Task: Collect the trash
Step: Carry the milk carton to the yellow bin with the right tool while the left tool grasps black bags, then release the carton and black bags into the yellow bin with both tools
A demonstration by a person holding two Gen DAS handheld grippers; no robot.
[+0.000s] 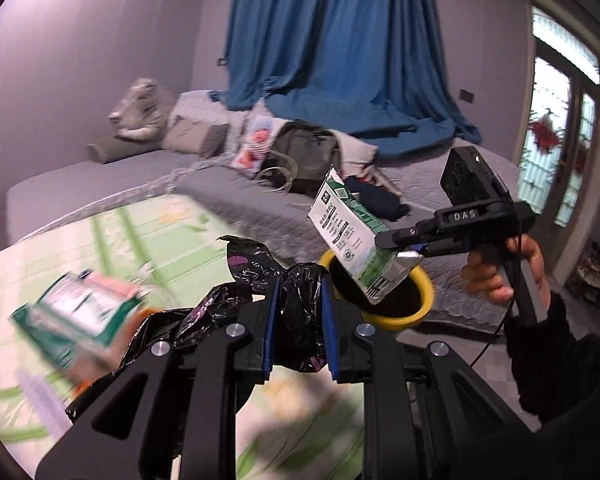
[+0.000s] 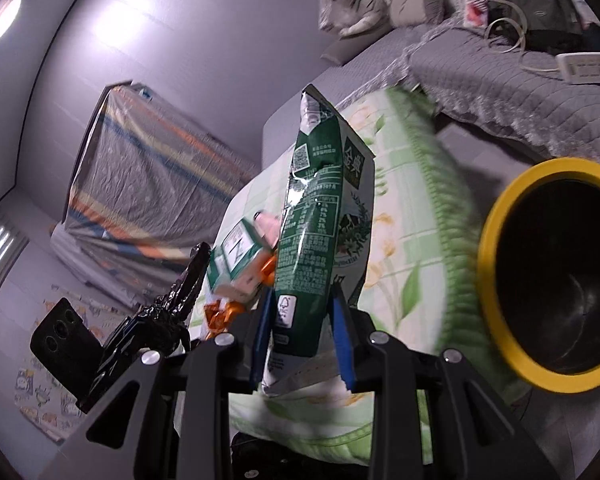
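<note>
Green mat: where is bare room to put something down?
The green mat is bare between the milk carton and the yellow bin. It is crowded at the small cartons beside the black bag.

The bin point(image 1: 422, 300) stands on the floor between table point(image 1: 112, 240) and bed point(image 1: 228, 188). A carton point(image 1: 350, 236) hangs above the bin's rim — more cartons point(image 2: 240, 264) lie on the table, left of the bin.

A home bedroom: a wide bed point(image 1: 148, 176) under a grey quilted cover carries pillows point(image 1: 194, 138) and a backpack point(image 1: 304, 152), a long blue curtain point(image 1: 340, 52) hangs behind it, and a glazed door point(image 1: 560, 140) stands beside it.
</note>
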